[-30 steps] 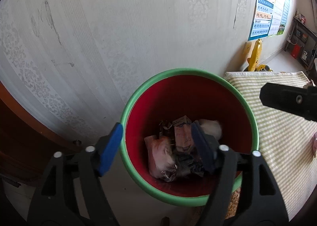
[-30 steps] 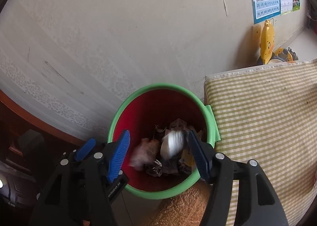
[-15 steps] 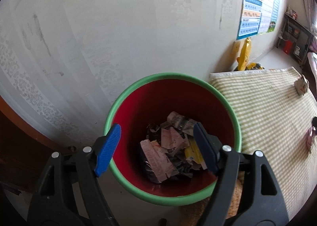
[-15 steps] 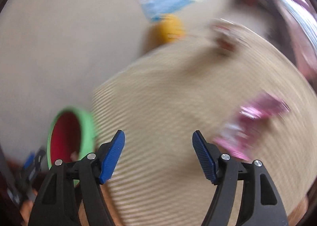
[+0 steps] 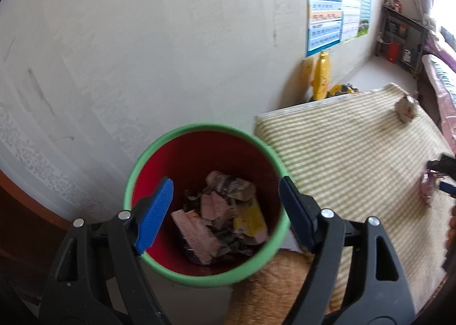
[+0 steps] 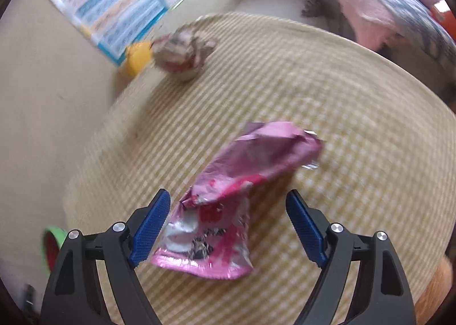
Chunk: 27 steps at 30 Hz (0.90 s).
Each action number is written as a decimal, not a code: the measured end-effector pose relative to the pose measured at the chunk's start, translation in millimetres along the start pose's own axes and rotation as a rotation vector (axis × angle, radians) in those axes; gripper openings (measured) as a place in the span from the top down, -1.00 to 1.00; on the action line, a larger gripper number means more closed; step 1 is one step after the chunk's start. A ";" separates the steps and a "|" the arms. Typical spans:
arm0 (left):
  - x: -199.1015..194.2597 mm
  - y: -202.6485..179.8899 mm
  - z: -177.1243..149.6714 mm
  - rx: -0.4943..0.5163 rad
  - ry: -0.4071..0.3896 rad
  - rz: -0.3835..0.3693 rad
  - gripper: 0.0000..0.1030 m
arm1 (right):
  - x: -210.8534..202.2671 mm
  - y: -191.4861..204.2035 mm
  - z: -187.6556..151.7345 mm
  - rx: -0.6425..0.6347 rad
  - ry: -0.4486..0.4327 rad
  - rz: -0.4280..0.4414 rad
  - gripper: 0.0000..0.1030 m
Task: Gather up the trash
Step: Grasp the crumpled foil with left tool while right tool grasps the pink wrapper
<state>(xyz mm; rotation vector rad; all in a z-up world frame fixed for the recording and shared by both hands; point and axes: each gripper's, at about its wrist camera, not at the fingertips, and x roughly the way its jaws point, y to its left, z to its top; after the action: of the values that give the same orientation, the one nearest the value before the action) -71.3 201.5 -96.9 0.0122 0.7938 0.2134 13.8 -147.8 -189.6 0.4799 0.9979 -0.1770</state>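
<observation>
My right gripper (image 6: 228, 222) hangs over the checked counter (image 6: 356, 131) with its jaws spread; they have just been opening, and the lower end of the pink wrapper (image 6: 228, 199) lies between them, close by the left pad but not pinched. The wrapper's other end stretches away up the cloth. A crumpled wad of paper (image 6: 182, 58) sits well apart, near the counter's far edge by the wall. Bare cloth lies open to the right of the wrapper. My left gripper (image 5: 225, 208) is spread too, holding nothing, above the green-rimmed red bin (image 5: 159, 151), which stands just beside the counter's corner, with scraps inside.
</observation>
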 end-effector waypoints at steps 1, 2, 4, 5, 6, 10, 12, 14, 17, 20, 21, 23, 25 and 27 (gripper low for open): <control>-2.6 -6.4 2.4 0.006 -0.001 -0.015 -0.44 | 4.0 -0.1 -0.6 -0.020 0.007 -0.002 -0.09; -4.8 -12.6 4.0 0.013 -0.004 -0.026 -0.44 | 9.3 0.9 -1.5 -0.043 0.025 0.009 -0.03; -9.1 -29.2 7.3 0.043 -0.018 -0.049 -0.44 | 5.3 -1.0 -4.0 -0.068 0.012 0.054 0.44; -10.1 -38.1 8.9 0.059 -0.022 -0.061 -0.44 | 4.1 -4.2 -5.0 -0.063 0.037 0.112 0.46; -10.8 -48.9 10.5 0.075 -0.025 -0.078 -0.44 | -0.1 -8.0 -7.1 -0.058 0.047 0.150 0.47; -6.1 -99.1 21.6 0.125 -0.019 -0.167 -0.44 | -35.0 -19.5 -28.7 -0.166 0.002 0.199 0.48; -3.6 -125.9 29.9 0.148 -0.026 -0.210 -0.44 | -52.4 -34.4 -43.9 -0.190 -0.009 0.222 0.48; 1.1 -160.3 40.4 0.179 -0.042 -0.261 -0.44 | -61.8 -49.5 -57.3 -0.192 -0.015 0.226 0.48; 17.4 -219.1 60.1 0.219 -0.055 -0.328 -0.44 | -67.5 -66.7 -67.2 -0.168 -0.025 0.227 0.47; 40.0 -267.3 76.3 0.249 -0.052 -0.352 -0.44 | -66.0 -78.9 -66.3 -0.145 -0.054 0.210 0.47; 50.2 -286.9 82.9 0.262 -0.050 -0.343 -0.44 | -64.0 -83.9 -65.2 -0.144 -0.064 0.195 0.47; 67.7 -317.0 94.0 0.283 -0.045 -0.328 -0.44 | -60.1 -95.0 -64.5 -0.127 -0.065 0.189 0.46; 79.8 -338.4 101.7 0.288 -0.038 -0.314 -0.44 | -56.3 -106.5 -64.8 -0.099 -0.061 0.194 0.46; 93.2 -359.3 110.8 0.286 -0.026 -0.301 -0.44 | -52.9 -118.6 -62.8 -0.065 -0.059 0.198 0.46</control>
<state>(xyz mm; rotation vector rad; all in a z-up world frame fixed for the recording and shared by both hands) 137.3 -124.2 -117.6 0.1639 0.7846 -0.1858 -105.1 -227.2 -209.6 0.5081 0.8902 0.0185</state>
